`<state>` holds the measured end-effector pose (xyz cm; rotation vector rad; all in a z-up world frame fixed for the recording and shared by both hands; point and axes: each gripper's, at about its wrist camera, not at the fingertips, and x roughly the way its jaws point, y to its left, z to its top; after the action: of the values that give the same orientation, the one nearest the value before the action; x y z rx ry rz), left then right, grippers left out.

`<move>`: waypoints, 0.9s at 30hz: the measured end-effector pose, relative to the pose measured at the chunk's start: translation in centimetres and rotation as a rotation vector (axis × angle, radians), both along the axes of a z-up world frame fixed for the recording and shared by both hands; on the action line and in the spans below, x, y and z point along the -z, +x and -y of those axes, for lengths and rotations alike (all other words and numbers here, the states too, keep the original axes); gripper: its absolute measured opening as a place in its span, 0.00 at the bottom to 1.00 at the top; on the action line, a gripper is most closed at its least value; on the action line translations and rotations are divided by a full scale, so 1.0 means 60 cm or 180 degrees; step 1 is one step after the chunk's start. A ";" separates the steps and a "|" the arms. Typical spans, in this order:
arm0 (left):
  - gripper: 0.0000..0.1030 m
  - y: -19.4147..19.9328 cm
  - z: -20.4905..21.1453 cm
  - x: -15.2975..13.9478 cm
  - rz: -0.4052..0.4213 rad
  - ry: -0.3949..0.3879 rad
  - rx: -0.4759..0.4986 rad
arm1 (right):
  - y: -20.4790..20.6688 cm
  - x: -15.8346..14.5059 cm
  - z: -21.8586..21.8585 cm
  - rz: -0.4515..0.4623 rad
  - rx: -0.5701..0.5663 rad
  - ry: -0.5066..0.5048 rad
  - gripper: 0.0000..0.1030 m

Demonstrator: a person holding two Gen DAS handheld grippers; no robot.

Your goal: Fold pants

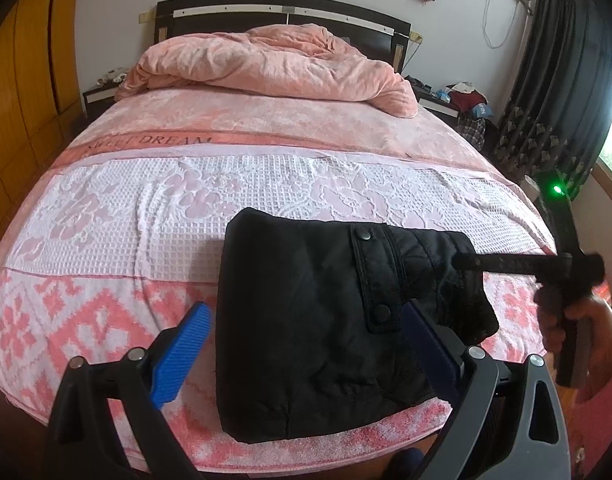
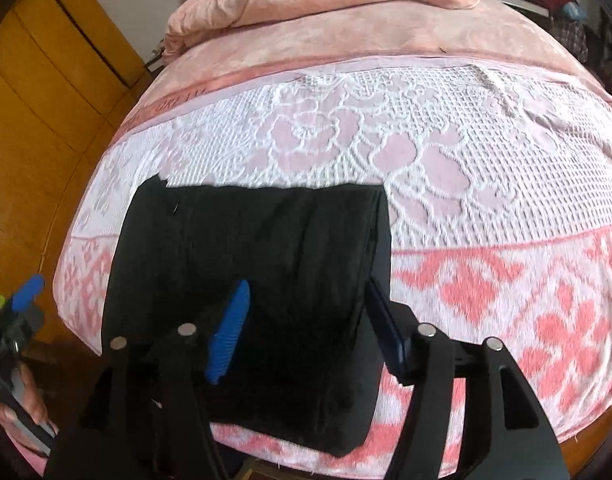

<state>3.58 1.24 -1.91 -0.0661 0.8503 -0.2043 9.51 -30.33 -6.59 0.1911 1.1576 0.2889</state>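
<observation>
2 grippers are seen above the folded black pants (image 1: 329,320), which lie near the foot edge of the pink patterned bedspread (image 1: 146,208). The left gripper (image 1: 306,328) is held with jaws spread, nothing pinched. The right gripper (image 2: 306,320) is likewise spread over the pants, gripping nothing.

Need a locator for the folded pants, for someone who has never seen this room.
Start at the big bed covered by a pink and white floral blanket, with a crumpled pink quilt at the headboard end. At the opposite end, near the foot edge, lies a folded black padded pair of pants. It is the only black item on the bed, with two snap buttons showing.
</observation>
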 end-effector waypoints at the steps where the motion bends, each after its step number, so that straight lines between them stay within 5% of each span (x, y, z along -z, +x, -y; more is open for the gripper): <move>1: 0.95 0.002 -0.002 0.004 -0.0015 0.0013 -0.0004 | 0.006 0.004 0.002 -0.0025 0.0015 -0.0013 0.60; 3: 0.95 0.006 -0.004 0.012 -0.0052 0.0045 -0.0031 | 0.024 0.012 0.001 -0.0076 0.0022 -0.0012 0.60; 9: 0.95 0.015 -0.029 0.050 -0.0257 0.0053 -0.0181 | 0.053 0.028 -0.001 -0.0233 0.0004 0.0351 0.11; 12: 0.95 0.019 -0.041 0.065 -0.0330 0.0055 -0.0245 | 0.045 0.007 -0.006 -0.0065 -0.0065 0.0256 0.06; 20: 0.95 0.027 -0.042 0.087 -0.0433 0.0031 -0.0243 | 0.051 0.025 0.002 -0.0188 0.0016 0.0122 0.07; 27: 0.95 0.031 -0.044 0.104 -0.0517 0.0047 -0.0235 | 0.027 0.016 0.012 -0.0137 -0.0015 0.0049 0.35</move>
<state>5.44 3.86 -8.12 -0.1012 1.0093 -0.1244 11.13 -31.02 -7.58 0.2090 1.1987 0.2992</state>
